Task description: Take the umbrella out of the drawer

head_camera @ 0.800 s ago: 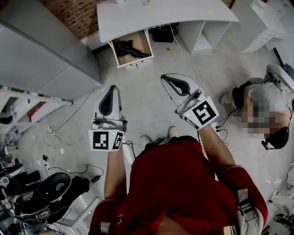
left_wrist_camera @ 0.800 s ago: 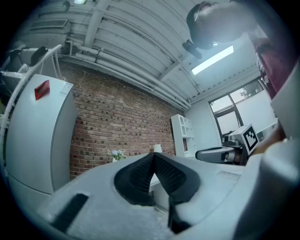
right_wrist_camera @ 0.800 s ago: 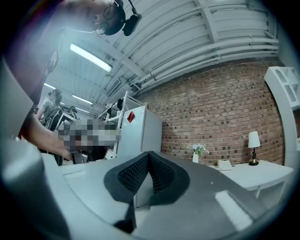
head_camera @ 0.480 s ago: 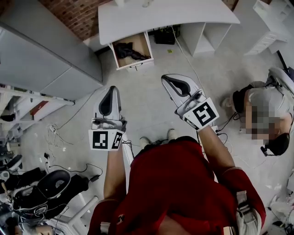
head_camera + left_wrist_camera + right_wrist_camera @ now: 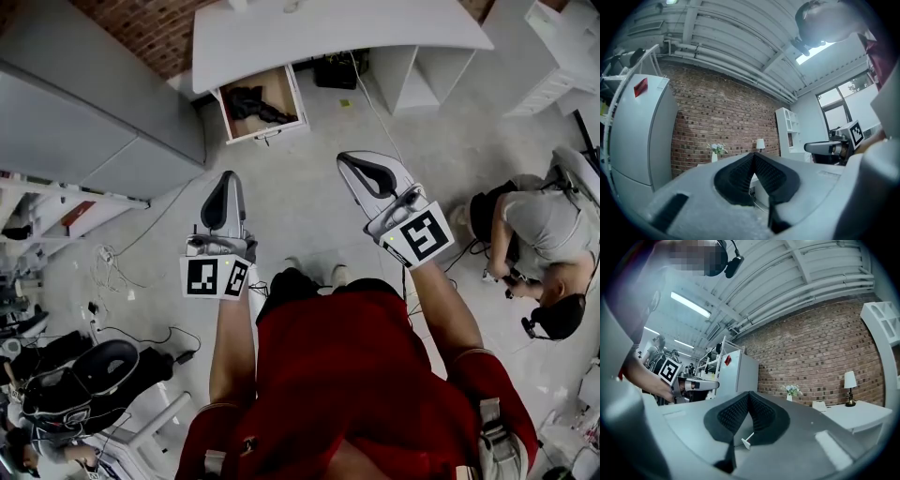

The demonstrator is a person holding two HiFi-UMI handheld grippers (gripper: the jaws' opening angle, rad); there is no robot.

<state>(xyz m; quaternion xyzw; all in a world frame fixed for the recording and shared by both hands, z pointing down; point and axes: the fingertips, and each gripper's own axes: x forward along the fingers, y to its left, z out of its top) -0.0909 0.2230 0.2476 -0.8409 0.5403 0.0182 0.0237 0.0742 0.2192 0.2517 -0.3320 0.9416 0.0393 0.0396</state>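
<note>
You are standing on the grey floor point(image 5: 309, 216), well back from the white desk point(image 5: 328, 33), so the approach is the step in hand and no reach is under way yet. The desk's drawer point(image 5: 298, 94) is hanging open under the desktop, toward its left end as the head view shows it. A dark bundle, which I am reading as the umbrella point(image 5: 251, 101), is lying inside it. You are carrying the left gripper point(image 5: 228, 180) and the right gripper point(image 5: 354, 161) side by side, roughly level, both aiming toward the desk and both well apart from the drawer. In each gripper view the jaws are pressing together at the tips, pinching nothing. Judgement: the next move is calling for closing the gap to the drawer, tipping one gripper down over it, and spreading its jaws before descending. Which end of the umbrella is the handle I cannot tell from here.
</note>
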